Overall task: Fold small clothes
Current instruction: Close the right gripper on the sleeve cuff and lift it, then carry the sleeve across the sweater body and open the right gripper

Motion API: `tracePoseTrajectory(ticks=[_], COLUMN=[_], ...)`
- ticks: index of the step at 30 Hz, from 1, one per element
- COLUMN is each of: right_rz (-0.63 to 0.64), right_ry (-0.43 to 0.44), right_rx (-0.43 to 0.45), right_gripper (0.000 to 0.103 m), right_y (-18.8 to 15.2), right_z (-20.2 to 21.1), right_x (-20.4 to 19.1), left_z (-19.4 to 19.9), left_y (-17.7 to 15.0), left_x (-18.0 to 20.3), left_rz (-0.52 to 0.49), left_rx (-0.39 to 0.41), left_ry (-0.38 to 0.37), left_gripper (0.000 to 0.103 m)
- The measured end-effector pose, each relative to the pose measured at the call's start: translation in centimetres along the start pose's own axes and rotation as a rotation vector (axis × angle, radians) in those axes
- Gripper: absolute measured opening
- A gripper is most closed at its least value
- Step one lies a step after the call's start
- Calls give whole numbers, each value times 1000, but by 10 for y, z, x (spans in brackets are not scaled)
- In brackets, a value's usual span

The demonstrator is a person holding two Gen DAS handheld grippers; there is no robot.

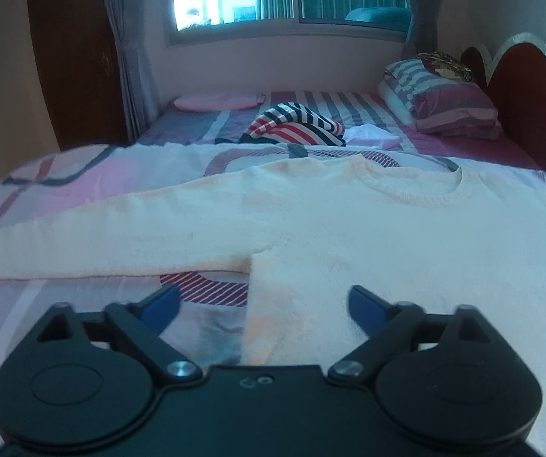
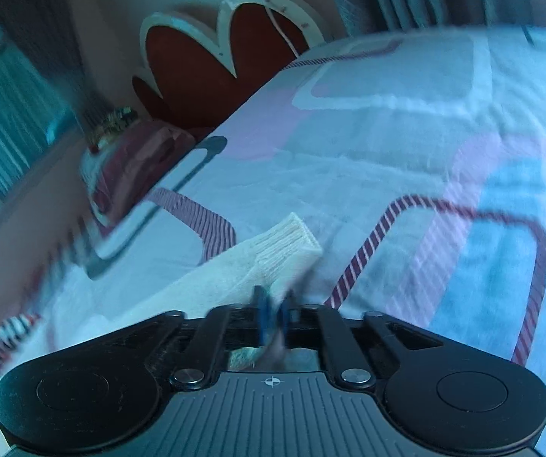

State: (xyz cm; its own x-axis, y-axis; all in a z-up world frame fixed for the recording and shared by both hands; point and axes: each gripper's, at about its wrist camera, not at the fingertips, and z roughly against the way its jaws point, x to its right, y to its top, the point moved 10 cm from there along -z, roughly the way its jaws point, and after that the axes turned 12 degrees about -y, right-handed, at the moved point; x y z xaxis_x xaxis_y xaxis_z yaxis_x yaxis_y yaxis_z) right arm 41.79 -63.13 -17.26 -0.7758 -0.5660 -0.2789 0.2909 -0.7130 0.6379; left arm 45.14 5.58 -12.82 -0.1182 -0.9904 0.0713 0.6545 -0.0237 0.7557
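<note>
While the cream sweater (image 1: 349, 221) lies flat, collar away and one sleeve stretched leftward, the left gripper (image 1: 263, 304) hovers wide open (holding nothing). Tilted, the right gripper (image 2: 274, 314) pinches the sweater's other cuff (image 2: 292, 243).

Right gripper (image 2: 273, 318): jaws closed on the ribbed cuff (image 2: 292, 245) of a cream sweater sleeve (image 2: 212, 285), the cuff end sticking out beyond the blue fingertips (image 2: 263, 314). Sleeve trails from the cuff toward the lower left over a patterned bedspread (image 2: 406, 160) that fills the view right of and beyond the cuff. Far beyond the cuff, upper left: red scalloped headboard (image 2: 204, 64), with a stack of pillows (image 2: 128, 167) below it; that side is motion-blurred.
</note>
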Motion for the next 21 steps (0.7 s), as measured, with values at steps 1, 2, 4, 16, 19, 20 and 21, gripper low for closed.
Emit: tracePoseTrajectory(ticks=[1, 2, 4, 16, 19, 20, 21], right_rz=[37, 77, 128, 443, 519, 547, 576], right_ry=[-21, -38, -30, 325, 394, 414, 431], right_rx=[15, 38, 76, 90, 63, 58, 54], right_gripper=[4, 3, 3, 3, 3, 3, 3], right_y=[1, 1, 1, -100, -141, -154, -168], right_z=[1, 4, 14, 103, 116, 119, 124], right_x=[-4, -10, -26, -211, -253, -266, -278], left_z=[0, 0, 3, 15, 23, 25, 27], left_y=[0, -1, -1, -7, -11, -12, -13], left_x=[-2, -3, -5, -19, -27, -29, -33], left_rz=[2, -1, -13, -44, -30, -28, -27], left_rx=[-8, -11, -12, -49, -49, -51, -50], left_ry=[-4, -3, 4, 69, 81, 85, 91], left_gripper=[83, 83, 84, 97, 101, 101, 101])
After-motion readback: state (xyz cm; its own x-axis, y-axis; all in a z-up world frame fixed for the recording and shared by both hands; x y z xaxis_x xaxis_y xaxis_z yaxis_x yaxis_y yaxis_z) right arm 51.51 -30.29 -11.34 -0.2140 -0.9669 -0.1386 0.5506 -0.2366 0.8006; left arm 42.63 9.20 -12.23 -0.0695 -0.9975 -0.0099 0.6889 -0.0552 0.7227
